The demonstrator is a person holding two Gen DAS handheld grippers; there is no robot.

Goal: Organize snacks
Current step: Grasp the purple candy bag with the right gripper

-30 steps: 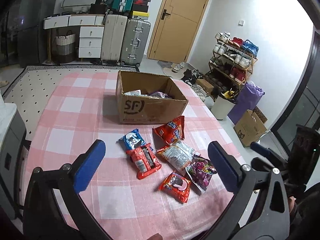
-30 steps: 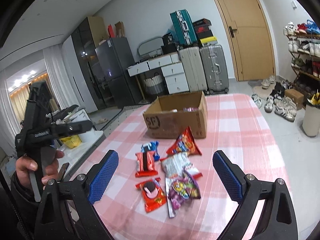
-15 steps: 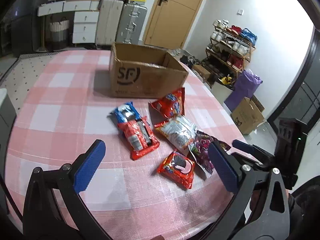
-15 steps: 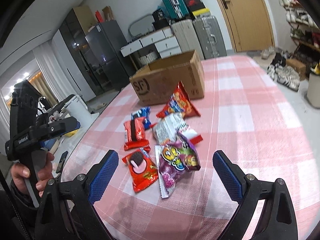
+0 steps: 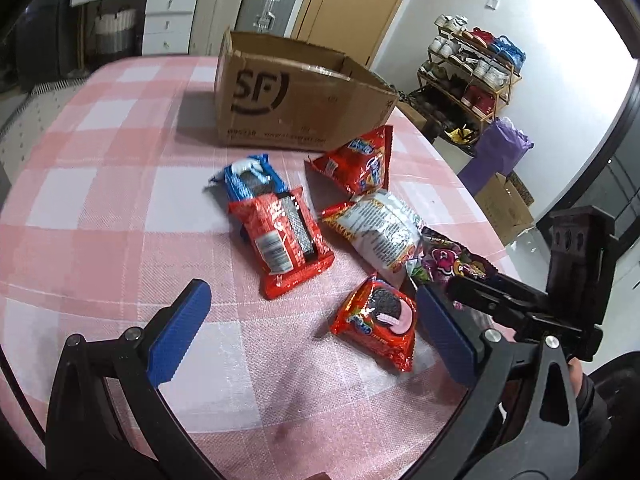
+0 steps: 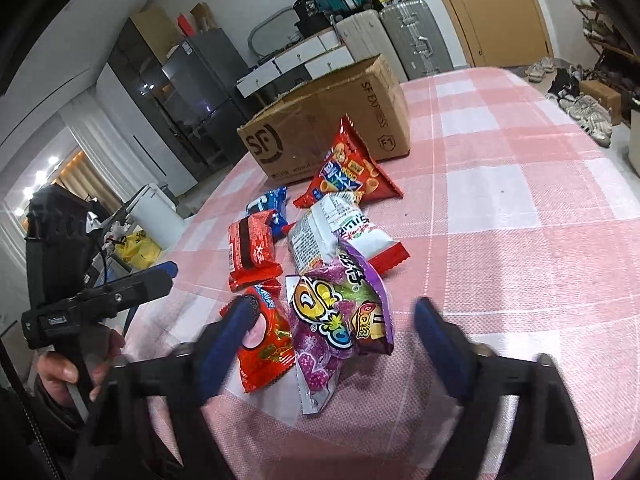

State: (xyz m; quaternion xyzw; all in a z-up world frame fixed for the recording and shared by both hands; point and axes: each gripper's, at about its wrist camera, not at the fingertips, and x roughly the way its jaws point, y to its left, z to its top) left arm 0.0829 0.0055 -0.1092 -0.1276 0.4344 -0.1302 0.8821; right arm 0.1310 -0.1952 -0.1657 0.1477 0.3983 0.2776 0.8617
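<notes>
Beside 1 cardboard box (image 5: 296, 100), 6 snack packets (image 5: 280, 240) on tablecloth (image 5: 100, 216)

Checked table (image 5: 100, 208) bears cardboard box (image 5: 296, 108) and snack packets (image 5: 280, 236) (six).
</notes>
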